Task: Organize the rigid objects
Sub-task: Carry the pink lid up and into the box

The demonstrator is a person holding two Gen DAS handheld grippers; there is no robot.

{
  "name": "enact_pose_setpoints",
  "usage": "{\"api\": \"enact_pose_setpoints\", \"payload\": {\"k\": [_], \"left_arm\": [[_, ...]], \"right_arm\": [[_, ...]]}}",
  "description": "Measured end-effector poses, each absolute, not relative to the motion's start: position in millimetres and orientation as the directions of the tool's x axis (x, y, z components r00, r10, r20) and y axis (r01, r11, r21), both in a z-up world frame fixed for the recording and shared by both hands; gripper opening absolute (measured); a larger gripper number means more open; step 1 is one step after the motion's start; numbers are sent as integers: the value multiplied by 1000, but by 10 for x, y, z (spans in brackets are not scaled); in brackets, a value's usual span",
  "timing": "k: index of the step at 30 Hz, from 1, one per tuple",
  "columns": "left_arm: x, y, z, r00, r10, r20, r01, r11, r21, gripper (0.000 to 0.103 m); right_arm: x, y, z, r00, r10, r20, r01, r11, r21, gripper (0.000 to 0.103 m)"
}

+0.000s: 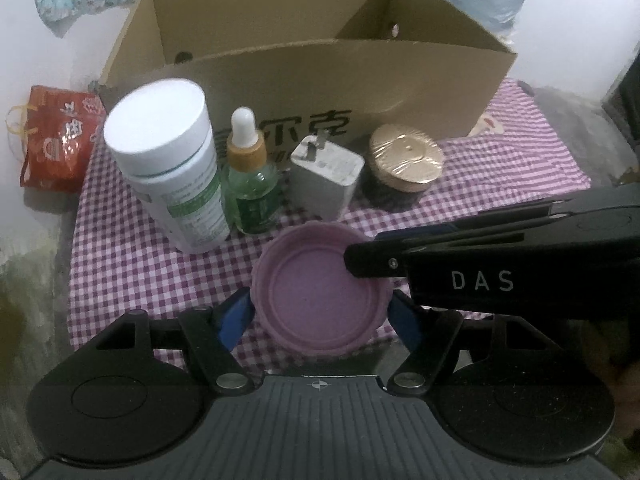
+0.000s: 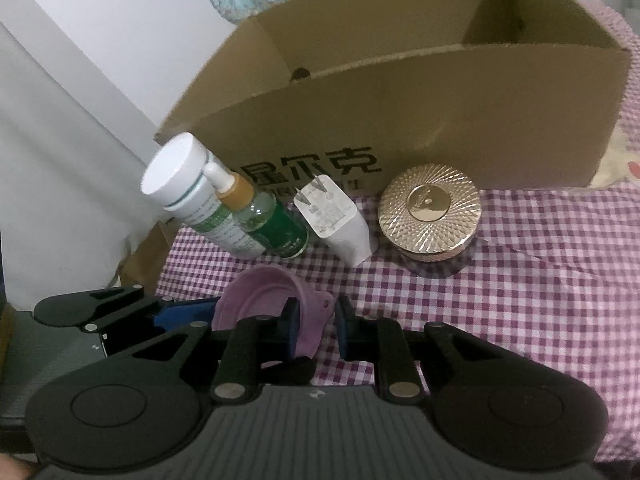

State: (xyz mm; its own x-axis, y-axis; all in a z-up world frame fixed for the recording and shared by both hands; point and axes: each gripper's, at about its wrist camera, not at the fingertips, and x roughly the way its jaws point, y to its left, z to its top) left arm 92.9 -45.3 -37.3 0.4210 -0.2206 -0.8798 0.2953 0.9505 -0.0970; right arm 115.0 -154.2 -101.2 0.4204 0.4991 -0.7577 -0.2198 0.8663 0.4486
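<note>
The cardboard box [image 1: 304, 80] bears large black Chinese characters on its front wall; "尔克" reads clearly, the character before them is partly hidden by the bottles, and a smaller line beneath is covered. White letters "DAS" stand on the right gripper [image 1: 362, 258] body. Print on the white bottle [image 1: 172, 164] and charger [image 2: 332, 216] is too small to read

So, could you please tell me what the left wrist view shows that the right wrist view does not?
Only the left wrist view shows the red bag at the cloth's edge and the purple lid's whole round face between the left gripper's pads. Only the right wrist view shows the right gripper pinching that lid's rim. Both show the cardboard box, white bottle, dropper bottle, charger and gold-lidded jar.
</note>
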Motion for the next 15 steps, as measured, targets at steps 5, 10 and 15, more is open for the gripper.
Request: {"api": "enact_pose_setpoints", "payload": {"k": [5,10,15], "left_arm": [[805,-503,-222,453,-230,-862,306,948,-92,73],[680,-585,-40,489,-240,-839,319,944,-84,73],[554,-654,157,528,-252,-811,338,938,-72,73]], "right_arm": [[992,-1626,-843,458,498,-736,-224,866,447,21],[809,-1700,-649,505,489,-711,-240,871,428,21],[644,-1821,-450,553,486,-676,-244,871,427,21]]}}
